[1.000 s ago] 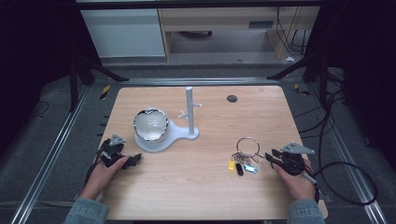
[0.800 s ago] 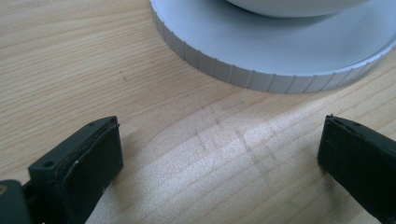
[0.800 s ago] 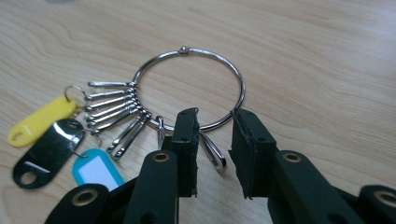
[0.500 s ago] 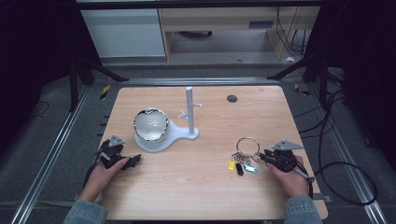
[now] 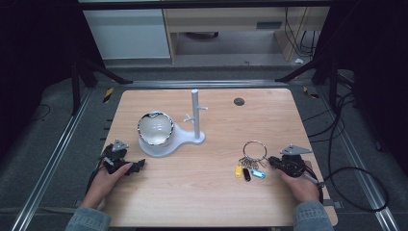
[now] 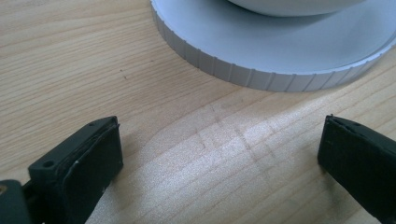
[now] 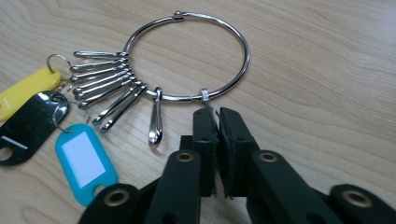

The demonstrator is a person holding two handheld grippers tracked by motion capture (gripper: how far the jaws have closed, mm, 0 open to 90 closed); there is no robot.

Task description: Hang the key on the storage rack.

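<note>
The right gripper (image 7: 217, 114) has just closed on a small clip (image 7: 205, 100) of the key ring (image 7: 187, 56). The left gripper (image 6: 219, 154) gapes over bare table (image 6: 70, 70). The blue tag (image 7: 84, 161) bears a blank label.

I see a silver key ring (image 7: 187, 56) in the upper middle, with 3 tags at the left: yellow tag (image 7: 25, 91), black tag (image 7: 28, 128), blue tag (image 7: 84, 163) with white label. Light wood-grain table (image 7: 327, 70); black jaws.

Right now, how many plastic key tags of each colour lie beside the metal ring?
Yellow tag: 1
Black tag: 1
Blue tag: 1
Total: 3
</note>
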